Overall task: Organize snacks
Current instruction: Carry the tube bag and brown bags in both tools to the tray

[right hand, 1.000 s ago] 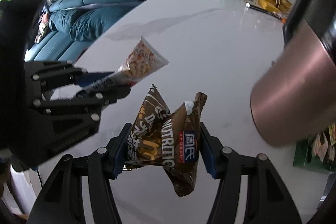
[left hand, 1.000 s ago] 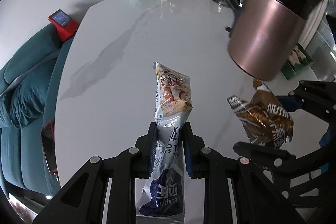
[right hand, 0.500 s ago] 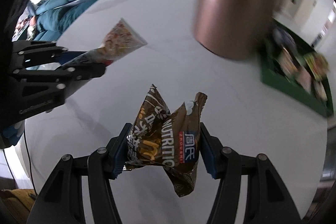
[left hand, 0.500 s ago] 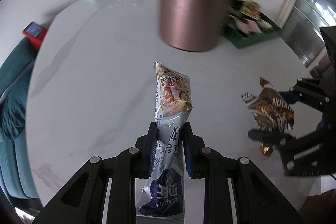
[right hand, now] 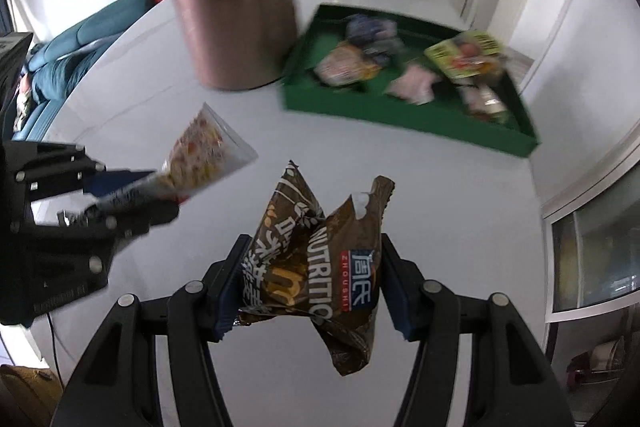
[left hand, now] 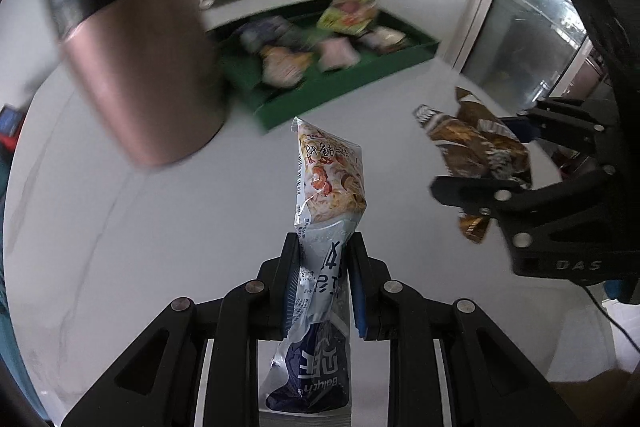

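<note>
left gripper (left hand: pixel 322 247): clamped on white snack pack (left hand: pixel 330 179), long axis pointing ahead
right gripper (right hand: pixel 312 267): clamped on brown snack bag (right hand: pixel 320 267), crumpled
green tray (right hand: pixel 400 115): ahead, right of both grippers; right gripper looks nearer
copper jug (right hand: pixel 236 7): touching tray's left side, avoid

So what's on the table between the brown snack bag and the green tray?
Nothing. In the right wrist view, only bare white table lies between the brown snack bag, held in the right gripper, and the green tray.
</note>
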A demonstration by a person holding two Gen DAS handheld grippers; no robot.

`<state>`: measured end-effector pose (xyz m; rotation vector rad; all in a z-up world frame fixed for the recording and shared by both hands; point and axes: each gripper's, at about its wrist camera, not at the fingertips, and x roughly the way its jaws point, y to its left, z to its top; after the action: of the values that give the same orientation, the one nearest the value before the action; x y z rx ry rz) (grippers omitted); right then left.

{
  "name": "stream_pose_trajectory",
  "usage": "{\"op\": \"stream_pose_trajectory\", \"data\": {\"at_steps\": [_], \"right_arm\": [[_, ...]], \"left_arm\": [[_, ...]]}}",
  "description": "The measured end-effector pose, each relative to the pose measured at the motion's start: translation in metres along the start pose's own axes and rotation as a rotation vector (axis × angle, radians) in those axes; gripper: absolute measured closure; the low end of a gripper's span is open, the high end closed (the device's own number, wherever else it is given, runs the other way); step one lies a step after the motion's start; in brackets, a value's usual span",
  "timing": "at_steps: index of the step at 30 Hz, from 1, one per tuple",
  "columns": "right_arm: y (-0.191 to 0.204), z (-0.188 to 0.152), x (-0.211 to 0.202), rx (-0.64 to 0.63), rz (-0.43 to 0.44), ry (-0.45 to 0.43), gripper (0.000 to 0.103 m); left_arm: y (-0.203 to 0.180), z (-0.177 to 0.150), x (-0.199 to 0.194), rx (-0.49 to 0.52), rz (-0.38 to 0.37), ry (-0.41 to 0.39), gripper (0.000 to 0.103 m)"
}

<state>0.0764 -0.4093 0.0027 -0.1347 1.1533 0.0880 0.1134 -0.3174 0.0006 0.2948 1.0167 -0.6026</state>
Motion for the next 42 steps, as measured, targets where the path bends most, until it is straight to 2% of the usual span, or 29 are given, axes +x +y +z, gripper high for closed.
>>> {"op": "stream_pose_trajectory", "data": {"at_steps": [4,10,20,23,29,36,42], "right_arm": [[-0.041,0.014,-0.014,0.02,-0.022,-0.057,0.042],[-0.095,0.051,-0.029,0.049,-0.042,-0.152,0.042],[-0.146,0.114,-0.049,0.079,-0.067,-0.308,0.041],[-0.159,0.131,-0.043,0.096,-0.071,-0.337,0.041],[-0.18,0.144,0.002,0.139,-0.061,-0.296,0.041],[-0.179,0.142,0.065,0.129,-0.049,-0.197,0.041],[-0.179,0.147,0.102,0.132,-0.039,-0.146,0.041]], "left_arm": [[-0.026,0.039,-0.002,0.003,0.003,-0.05,0.083],[-0.042,0.099,-0.006,-0.037,0.056,-0.125,0.083],[-0.026,0.179,0.012,-0.159,0.141,-0.198,0.083],[-0.017,0.199,0.024,-0.179,0.156,-0.207,0.083],[0.0,0.224,0.066,-0.21,0.173,-0.182,0.083],[0.013,0.212,0.126,-0.22,0.21,-0.081,0.083],[0.021,0.207,0.148,-0.222,0.212,-0.057,0.083]]}}
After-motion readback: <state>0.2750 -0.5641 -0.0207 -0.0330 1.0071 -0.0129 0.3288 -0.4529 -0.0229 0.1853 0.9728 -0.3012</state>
